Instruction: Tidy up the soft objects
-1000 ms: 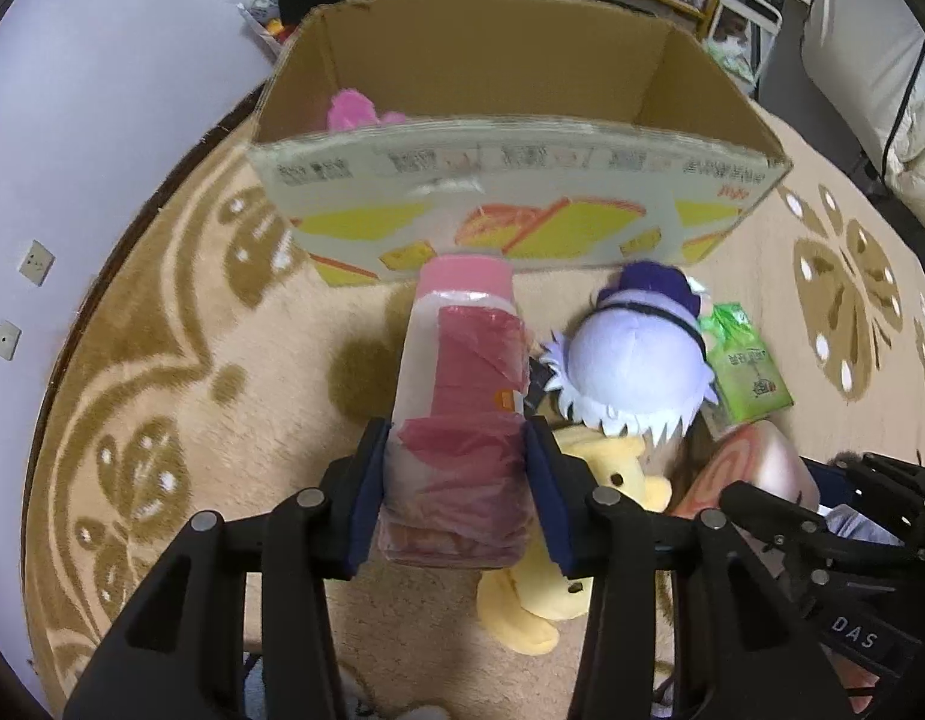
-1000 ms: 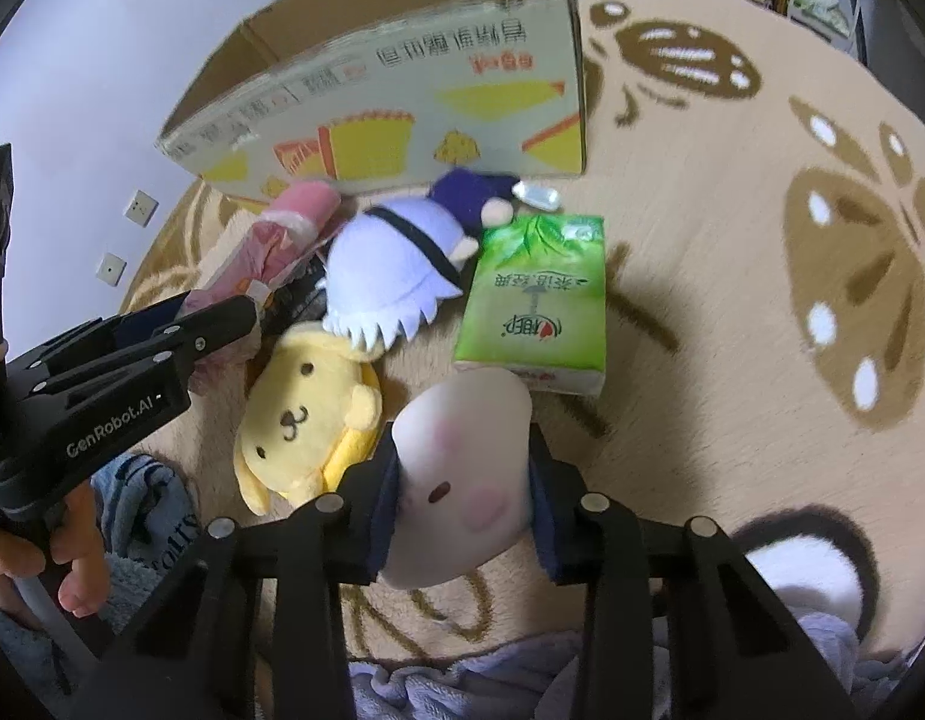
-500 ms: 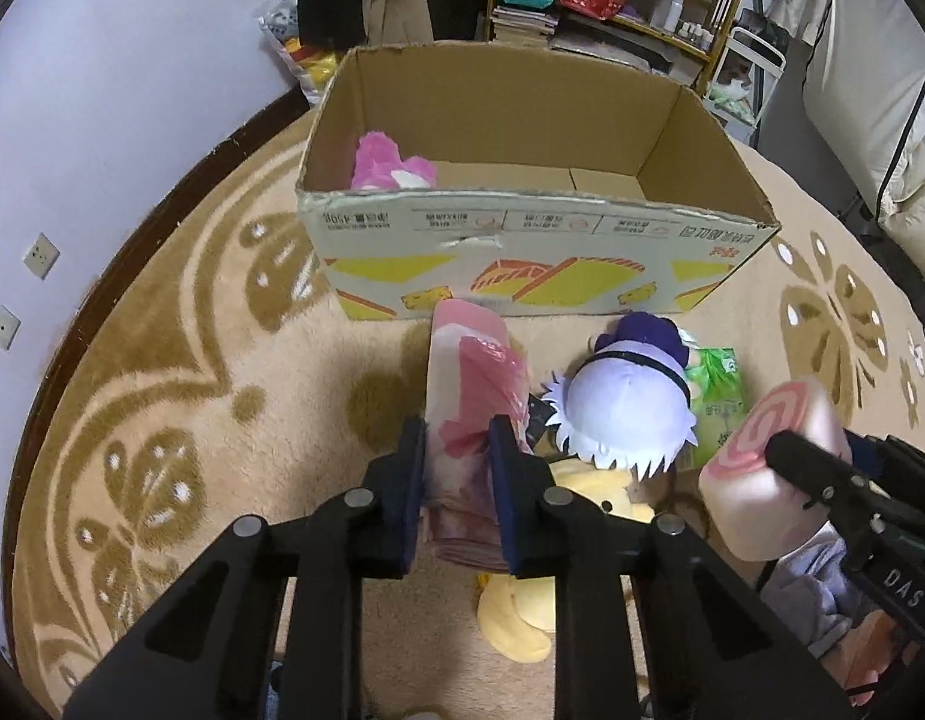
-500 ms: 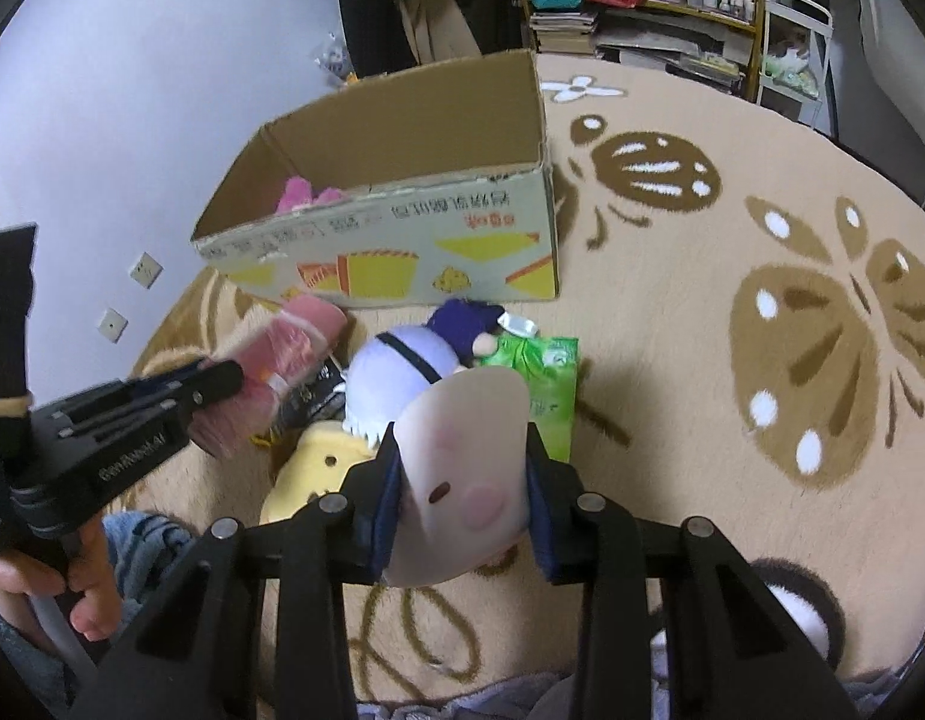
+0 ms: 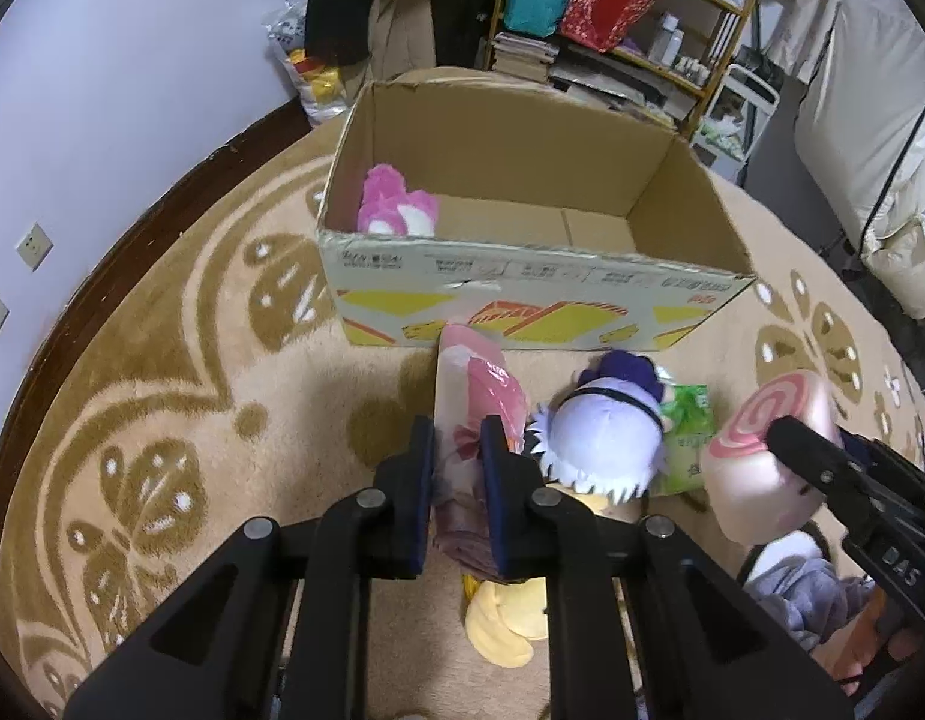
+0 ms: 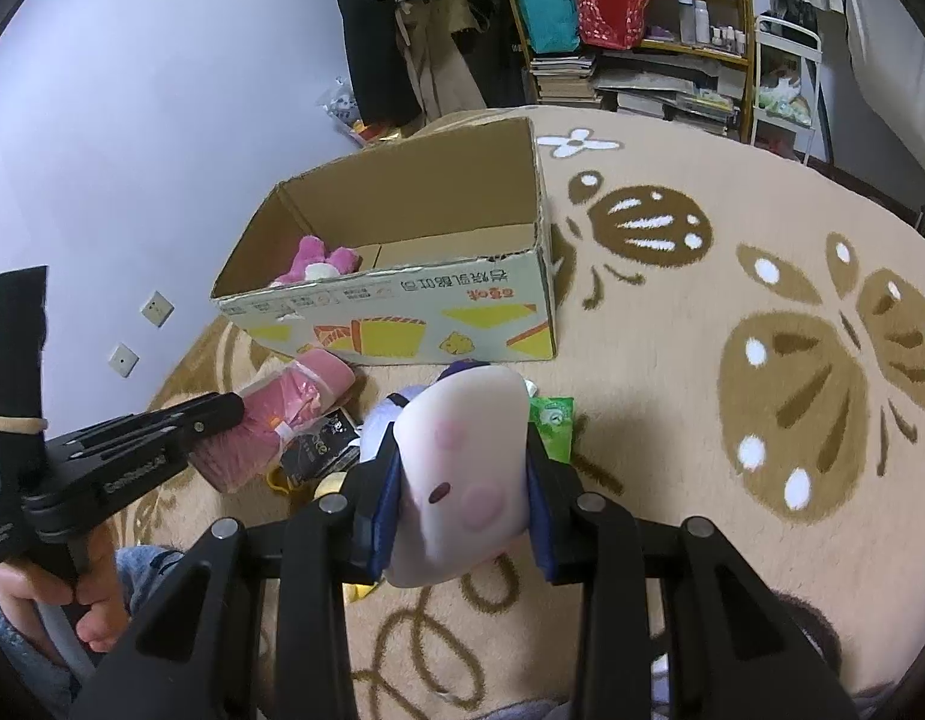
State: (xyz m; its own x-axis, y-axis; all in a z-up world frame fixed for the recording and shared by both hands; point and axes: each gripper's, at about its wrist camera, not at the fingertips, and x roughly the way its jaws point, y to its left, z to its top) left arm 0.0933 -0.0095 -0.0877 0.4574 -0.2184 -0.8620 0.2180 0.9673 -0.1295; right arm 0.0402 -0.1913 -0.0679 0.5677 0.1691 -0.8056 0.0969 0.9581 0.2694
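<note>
Left gripper (image 5: 456, 468) is clamped tight on a pink pack (image 5: 471, 414), a squishy roll in crinkly clear plastic that pinches in where the pads bite; its jaws have just been closing, with the pack between them. Right gripper (image 6: 462, 498) is gripping a plushie (image 6: 462, 468), smooth, rounded, pale with pink blush spots, and a pink swirl on its end in the left view. Both are held up off the rug.

Still lying on the rug (image 6: 672, 408): a fuzzy lilac plush (image 5: 606, 444) with a purple hat, a yellow plush (image 5: 504, 624) partly under it, and a shiny green pack (image 5: 690, 438), all bunched close together just in front of the box.

The box (image 5: 522, 294) is plain cardboard, top open, near wall ragged. A fluffy pink toy (image 5: 396, 210) sits in its left corner; the rest of the floor is bare.

Rug is thick beige pile with brown butterfly shapes, wide open to the right. Cluttered shelves (image 6: 630, 30) and a lavender wall behind.
</note>
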